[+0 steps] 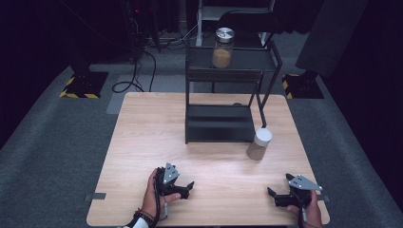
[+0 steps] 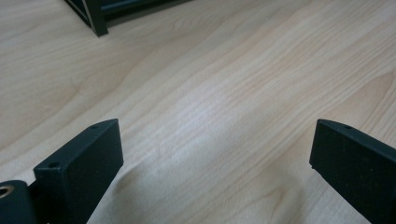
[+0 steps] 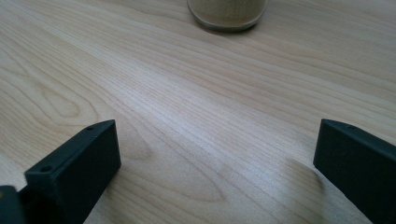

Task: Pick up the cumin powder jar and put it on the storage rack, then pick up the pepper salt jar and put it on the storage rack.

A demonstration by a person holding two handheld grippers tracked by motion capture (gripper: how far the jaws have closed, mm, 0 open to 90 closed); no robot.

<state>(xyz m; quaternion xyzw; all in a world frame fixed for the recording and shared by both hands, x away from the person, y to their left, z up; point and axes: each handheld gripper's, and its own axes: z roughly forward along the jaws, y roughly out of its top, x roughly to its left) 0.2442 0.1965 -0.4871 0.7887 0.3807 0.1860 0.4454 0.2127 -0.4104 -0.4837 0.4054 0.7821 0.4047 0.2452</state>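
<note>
Item 1: light wood-grain rectangular table (image 1: pixel 142 142), standing on grey carpet. I see bare wood across its near half, and open board along its left side.

Item 2: my left tool (image 1: pixel 183 189), black with a grey three-cornered plate, held in a hand (image 1: pixel 154 192) near the table's near edge, left of centre. In the left gripper view (image 2: pixel 212 154) its jaws stand wide apart with nothing between them, only bare wood ahead.

Item 3: my right tool (image 1: pixel 275 195), same build, held near the table's near right corner, close to the right edge. In the right gripper view (image 3: pixel 215 154) its jaws are likewise spread wide and empty.

Item 4: black metal two-tier open-frame shelf rack (image 1: pixel 228 95), standing on the far half of the table, well ahead of both tools. One foot of it shows at the upper left of the left gripper view (image 2: pixel 95 21).

Item 5: short clear jar with a white lid and tan granular filling (image 1: pixel 259 143), upright on the table just beside the rack's near right corner, ahead of the right tool. Its base shows at the top of the right gripper view (image 3: pixel 227 14). Open wood lies between it and the tool.

Item 6: tall clear glass jar with a silver metal lid and tan filling (image 1: pixel 223 47), upright on the rack's top shelf.
</note>
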